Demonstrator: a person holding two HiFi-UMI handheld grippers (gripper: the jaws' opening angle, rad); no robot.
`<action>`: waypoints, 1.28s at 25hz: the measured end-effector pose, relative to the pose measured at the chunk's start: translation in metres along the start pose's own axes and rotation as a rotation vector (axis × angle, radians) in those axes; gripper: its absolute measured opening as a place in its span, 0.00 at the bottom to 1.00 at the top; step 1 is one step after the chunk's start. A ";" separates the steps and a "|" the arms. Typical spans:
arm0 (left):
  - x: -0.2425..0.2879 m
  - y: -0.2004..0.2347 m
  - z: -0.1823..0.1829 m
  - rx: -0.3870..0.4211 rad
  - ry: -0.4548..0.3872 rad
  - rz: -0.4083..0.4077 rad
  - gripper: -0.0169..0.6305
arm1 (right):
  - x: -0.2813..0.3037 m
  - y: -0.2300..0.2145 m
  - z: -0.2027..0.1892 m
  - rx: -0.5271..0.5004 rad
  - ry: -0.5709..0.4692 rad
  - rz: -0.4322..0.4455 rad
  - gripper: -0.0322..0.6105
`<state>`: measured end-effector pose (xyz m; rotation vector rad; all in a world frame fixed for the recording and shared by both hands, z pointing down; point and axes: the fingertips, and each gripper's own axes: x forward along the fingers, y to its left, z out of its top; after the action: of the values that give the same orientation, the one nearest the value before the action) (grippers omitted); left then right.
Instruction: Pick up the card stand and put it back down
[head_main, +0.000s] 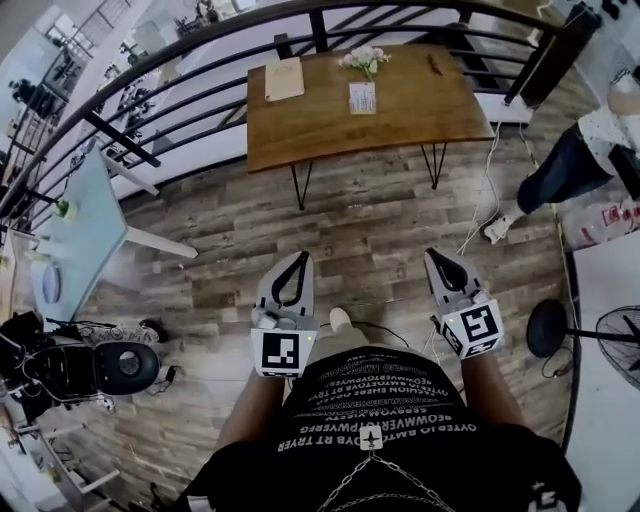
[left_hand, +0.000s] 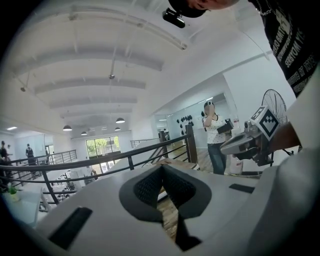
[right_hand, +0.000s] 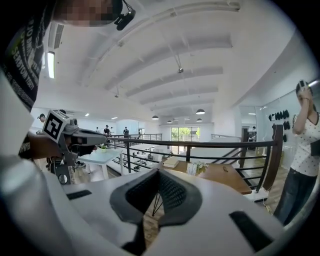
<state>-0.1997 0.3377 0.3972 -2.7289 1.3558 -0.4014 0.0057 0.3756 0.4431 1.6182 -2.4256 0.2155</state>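
The card stand (head_main: 362, 97), a small upright white card, sits on the wooden table (head_main: 400, 115) beyond me, next to a little bunch of flowers (head_main: 365, 60). In the right gripper view the card stand (right_hand: 191, 169) shows far ahead on the table (right_hand: 225, 176). My left gripper (head_main: 302, 258) and right gripper (head_main: 434, 256) hover over the wood floor, well short of the table, both pointing toward it. Each one's jaws meet at the tips with nothing between them, as my left gripper (left_hand: 162, 168) and right gripper (right_hand: 159, 173) also show in their own views.
A notebook (head_main: 284, 78) and a pen (head_main: 436, 63) also lie on the table. A black railing (head_main: 180, 95) curves behind it. A pale blue table (head_main: 85, 235) stands left, a person (head_main: 575, 160) and a fan (head_main: 560, 328) right. A cable (head_main: 487, 185) trails over the floor.
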 end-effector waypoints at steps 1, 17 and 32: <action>0.004 0.009 -0.001 0.004 0.002 -0.005 0.06 | 0.009 0.002 0.002 0.000 0.004 -0.001 0.07; 0.067 0.090 -0.030 -0.027 0.029 -0.080 0.06 | 0.100 0.002 0.025 -0.025 0.055 -0.054 0.07; 0.191 0.097 -0.009 0.007 0.045 -0.075 0.06 | 0.173 -0.105 0.033 0.016 0.048 -0.028 0.07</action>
<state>-0.1669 0.1280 0.4270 -2.7880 1.2617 -0.4748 0.0353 0.1729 0.4562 1.6336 -2.3703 0.2666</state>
